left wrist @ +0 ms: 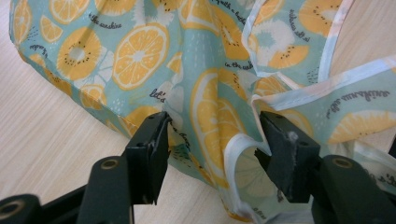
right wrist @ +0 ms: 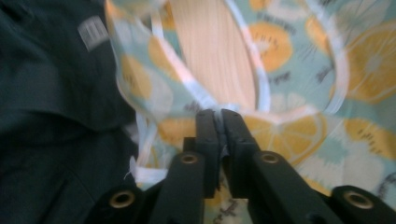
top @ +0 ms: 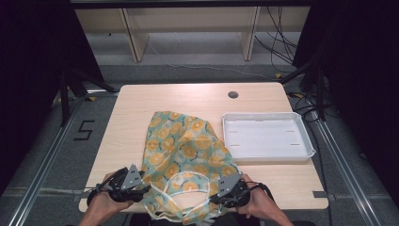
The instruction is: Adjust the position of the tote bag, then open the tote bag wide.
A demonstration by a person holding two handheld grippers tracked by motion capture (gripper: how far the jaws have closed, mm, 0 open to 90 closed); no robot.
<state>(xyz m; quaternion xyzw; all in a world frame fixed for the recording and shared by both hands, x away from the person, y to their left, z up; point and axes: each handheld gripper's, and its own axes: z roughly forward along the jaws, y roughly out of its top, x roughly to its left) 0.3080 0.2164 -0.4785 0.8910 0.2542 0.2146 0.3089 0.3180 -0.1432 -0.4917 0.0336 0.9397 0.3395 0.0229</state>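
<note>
A light wooden table stands in the middle of the room. It has a small round hole near its far edge. The floor is grey, with a metal rail on the left and another rail on the right. Far behind is a pale wooden shelf. Black cables lie on the floor at the far right. Both sides are dark.

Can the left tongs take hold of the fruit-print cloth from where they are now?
Probably yes: the left tongs stand open with a fold of the fruit-print cloth already between the jaws, and nothing blocks them.
</note>
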